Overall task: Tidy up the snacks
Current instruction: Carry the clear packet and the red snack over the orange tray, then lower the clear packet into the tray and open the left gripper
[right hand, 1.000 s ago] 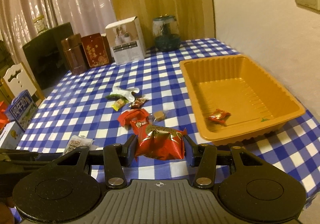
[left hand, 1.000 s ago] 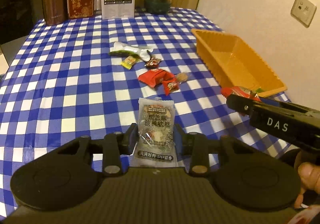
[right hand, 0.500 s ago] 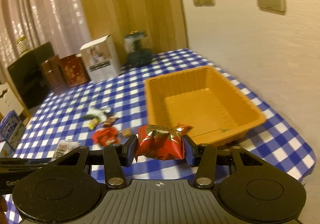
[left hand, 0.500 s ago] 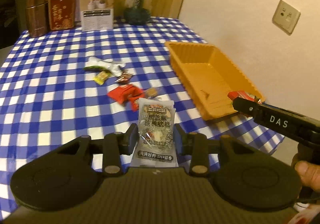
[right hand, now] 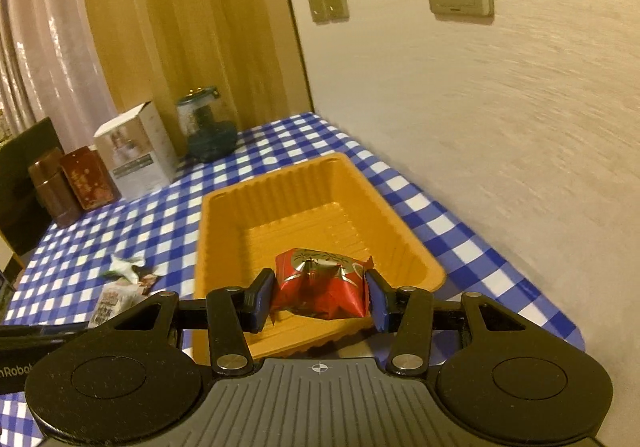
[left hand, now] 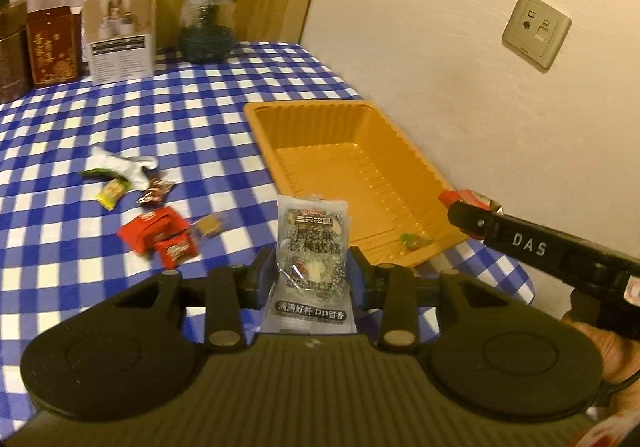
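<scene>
Left wrist: left gripper (left hand: 312, 273) clamps clear sesame-walnut packet (left hand: 311, 247), held short of orange tray (left hand: 404, 163) at the table's right edge. Risk: slick film slips; release here misses the tray. Readable: "DAS" on the other tool.

Right wrist: right gripper (right hand: 320, 297) pinches red foil snack (right hand: 322, 285) over the tray's near rim (right hand: 320, 339); early release could bounce off. "Robot" partly readable.

We grip a crinkled red foil snack packet (right hand: 320, 287) between our right gripper's (right hand: 320, 297) fingers (right hand: 262, 299), above the ribbed orange plastic tray (right hand: 224, 247).

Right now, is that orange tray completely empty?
No, a small green-wrapped snack lies on the floor of the orange tray, near its front corner.
</scene>
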A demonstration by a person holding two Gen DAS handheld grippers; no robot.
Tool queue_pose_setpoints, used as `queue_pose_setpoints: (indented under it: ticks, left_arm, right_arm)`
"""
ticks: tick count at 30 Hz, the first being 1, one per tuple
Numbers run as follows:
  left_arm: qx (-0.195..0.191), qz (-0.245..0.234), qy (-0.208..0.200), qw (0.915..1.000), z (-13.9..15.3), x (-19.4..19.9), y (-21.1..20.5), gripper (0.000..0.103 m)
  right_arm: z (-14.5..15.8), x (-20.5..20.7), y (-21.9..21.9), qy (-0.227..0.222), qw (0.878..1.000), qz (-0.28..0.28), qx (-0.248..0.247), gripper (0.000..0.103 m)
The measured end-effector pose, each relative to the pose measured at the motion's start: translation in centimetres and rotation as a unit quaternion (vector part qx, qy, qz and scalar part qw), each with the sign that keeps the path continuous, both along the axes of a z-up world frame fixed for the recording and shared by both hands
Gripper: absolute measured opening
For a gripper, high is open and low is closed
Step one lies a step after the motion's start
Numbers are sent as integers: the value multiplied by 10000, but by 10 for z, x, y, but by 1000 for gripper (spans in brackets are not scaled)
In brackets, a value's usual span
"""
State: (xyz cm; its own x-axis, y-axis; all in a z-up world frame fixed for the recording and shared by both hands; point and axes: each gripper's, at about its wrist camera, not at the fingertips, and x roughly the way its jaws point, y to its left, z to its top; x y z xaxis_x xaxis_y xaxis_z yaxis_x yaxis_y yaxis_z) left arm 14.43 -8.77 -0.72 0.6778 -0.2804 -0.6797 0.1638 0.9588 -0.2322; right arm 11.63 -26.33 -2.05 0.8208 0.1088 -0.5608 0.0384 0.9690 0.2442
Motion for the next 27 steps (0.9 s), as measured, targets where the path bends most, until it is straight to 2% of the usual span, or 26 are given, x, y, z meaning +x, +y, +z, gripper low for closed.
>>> queue_pose_setpoints:
  ticks: [16, 27]
  left_arm:
    - [-144, -147, 121, 9997, -10, 45, -34, 34]
    - [-164, -224, 108, 9996, -22, 62, -43, 35]
  right_arm:
    - [-18, 41, -21, 285, 9993, 161, -155, 49]
    - [-23, 49, -26, 318, 9994, 59, -148, 49]
